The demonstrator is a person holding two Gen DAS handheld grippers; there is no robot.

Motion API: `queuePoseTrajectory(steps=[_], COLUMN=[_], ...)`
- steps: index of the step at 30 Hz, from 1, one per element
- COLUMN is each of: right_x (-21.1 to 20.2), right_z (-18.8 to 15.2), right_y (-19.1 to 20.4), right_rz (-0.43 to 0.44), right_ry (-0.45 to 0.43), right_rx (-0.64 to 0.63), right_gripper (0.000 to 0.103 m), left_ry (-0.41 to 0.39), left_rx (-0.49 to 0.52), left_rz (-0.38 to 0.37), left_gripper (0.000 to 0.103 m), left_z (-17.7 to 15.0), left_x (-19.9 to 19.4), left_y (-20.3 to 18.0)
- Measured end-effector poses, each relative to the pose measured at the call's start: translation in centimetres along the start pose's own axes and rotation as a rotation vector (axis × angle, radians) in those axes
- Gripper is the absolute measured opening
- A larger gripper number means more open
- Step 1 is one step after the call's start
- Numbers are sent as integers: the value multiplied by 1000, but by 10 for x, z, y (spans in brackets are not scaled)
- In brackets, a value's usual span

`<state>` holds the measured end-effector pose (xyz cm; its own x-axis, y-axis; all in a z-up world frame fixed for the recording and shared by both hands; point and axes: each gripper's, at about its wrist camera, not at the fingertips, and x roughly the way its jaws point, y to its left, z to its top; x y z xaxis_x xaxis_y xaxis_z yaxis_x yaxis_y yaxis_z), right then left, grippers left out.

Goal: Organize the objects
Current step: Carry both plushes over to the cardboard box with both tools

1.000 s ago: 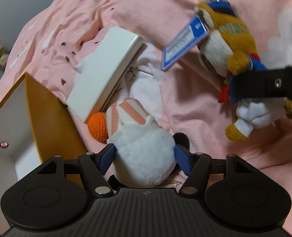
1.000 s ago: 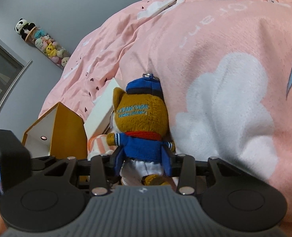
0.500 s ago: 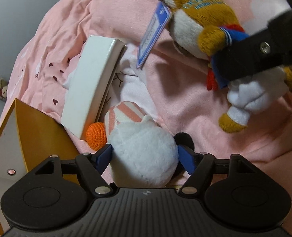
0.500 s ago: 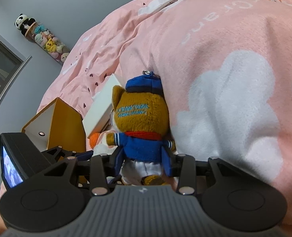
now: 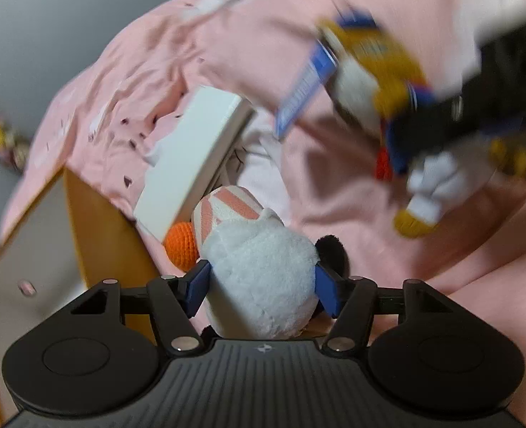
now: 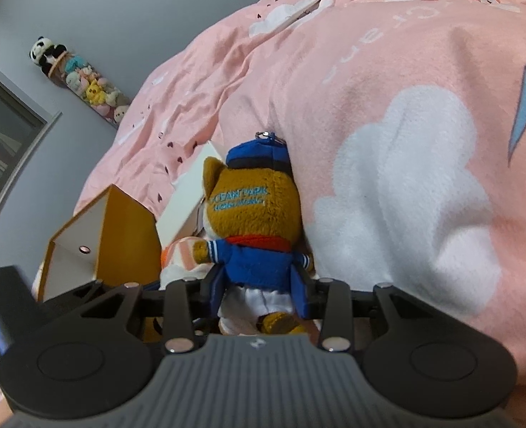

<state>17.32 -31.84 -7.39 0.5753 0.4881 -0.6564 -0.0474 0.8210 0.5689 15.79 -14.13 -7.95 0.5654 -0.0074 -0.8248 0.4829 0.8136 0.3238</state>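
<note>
My left gripper (image 5: 261,290) is shut on a white fluffy plush toy (image 5: 263,271) with a pink striped hat and an orange pompom (image 5: 181,248). My right gripper (image 6: 259,294) is shut on a brown bear plush (image 6: 254,221) in a blue cap and blue jacket. The bear also shows, blurred, in the left wrist view (image 5: 387,107) with a blue tag (image 5: 305,89), held up above the bedding. An open yellow box (image 5: 95,228) with a white inside stands at the left; it also shows in the right wrist view (image 6: 117,235).
A white flat box (image 5: 195,157) leans on the pink duvet (image 6: 387,107) beside the yellow box. A grey wall is at the left, with a hanging string of small plush toys (image 6: 81,78).
The right gripper has carried the bear further up and right in the left wrist view, which is now blurred by motion. The left gripper still holds the white plush.
</note>
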Motion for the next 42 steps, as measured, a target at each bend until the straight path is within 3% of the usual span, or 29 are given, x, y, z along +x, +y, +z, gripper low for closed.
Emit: queuePoseTrajectory(steps=[5,11,16,23,26,31,42], right_x=[-10,-34,-44,-35,-26,-15,5], right_z=[1,8,14,20,17,8,3], right_y=[9,33,67,107,121,138,153], right_rz=[16,79,185,291,298,281,254], right_ry=[-34,-95,-111,-70,-47,-20,24], right_rx=[-32,-79,-123,-175,-199,-245,-284], right_gripper=[39,38,38,38,38,38,38], left_ry=[-146,-255,-285,-192,-196,-197,-182], left_rx=[-261,-483,-706,-1001,-1064,-1113,-1174], left_rz=[-244,-400,-526,-651,-734,-806,-908], left_gripper=[71,71,71,71,71,71,67], left_z=[-7,-10,-28,-72,-80,-86,-94], left_x=[-50,-99,-88,-27,-7,10,35], left_y=[49,100,164,213,222,237,250])
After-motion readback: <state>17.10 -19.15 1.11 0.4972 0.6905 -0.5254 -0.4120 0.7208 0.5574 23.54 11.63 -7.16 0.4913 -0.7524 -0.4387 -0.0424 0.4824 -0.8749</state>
